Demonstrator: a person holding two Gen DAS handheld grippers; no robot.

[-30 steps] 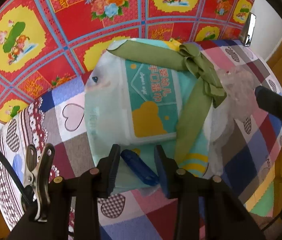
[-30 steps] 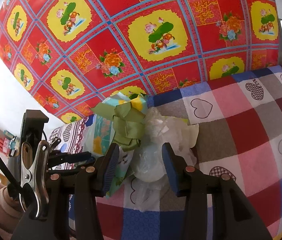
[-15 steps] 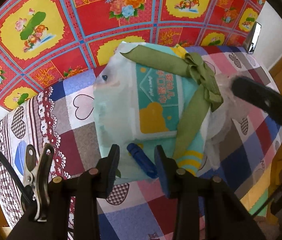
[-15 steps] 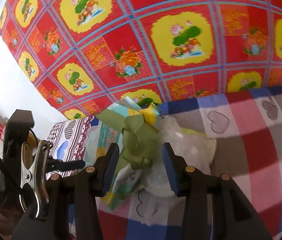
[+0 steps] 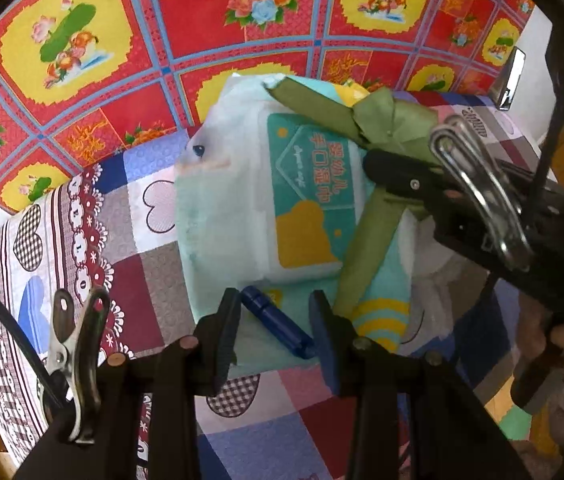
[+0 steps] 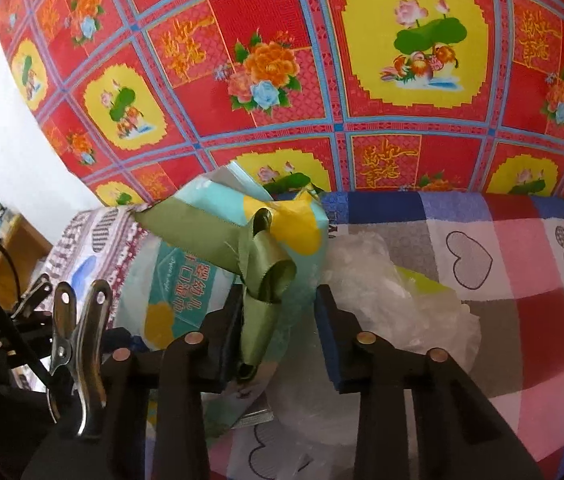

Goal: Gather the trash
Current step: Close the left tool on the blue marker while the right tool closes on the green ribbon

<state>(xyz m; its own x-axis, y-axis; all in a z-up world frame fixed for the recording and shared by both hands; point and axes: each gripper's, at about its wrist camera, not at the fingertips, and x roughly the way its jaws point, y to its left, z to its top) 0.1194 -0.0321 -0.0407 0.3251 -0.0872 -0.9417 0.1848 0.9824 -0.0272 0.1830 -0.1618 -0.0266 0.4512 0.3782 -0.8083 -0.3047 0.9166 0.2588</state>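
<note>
Checked heart-print cloth (image 6: 522,280) covers my table. My right gripper (image 6: 278,320) is closing, green ribbon (image 6: 260,280) between its fingers, one pad touching. My left gripper (image 5: 274,320) stands open around a blue clip (image 5: 278,328). Both lie on the wet-wipes pack (image 5: 242,200); crumpled clear plastic (image 6: 382,292) lies beside it.

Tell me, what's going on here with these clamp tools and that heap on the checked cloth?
A person is collecting trash with two hand-held grippers. The right gripper is closing its jaws around the olive-green ribbon bow lying on the teal wet-wipes packet. The left gripper hovers over a small dark-blue plastic piece at the packet's near edge, not gripping it. Crumpled clear plastic wrap lies alongside on the patchwork cloth.
</note>
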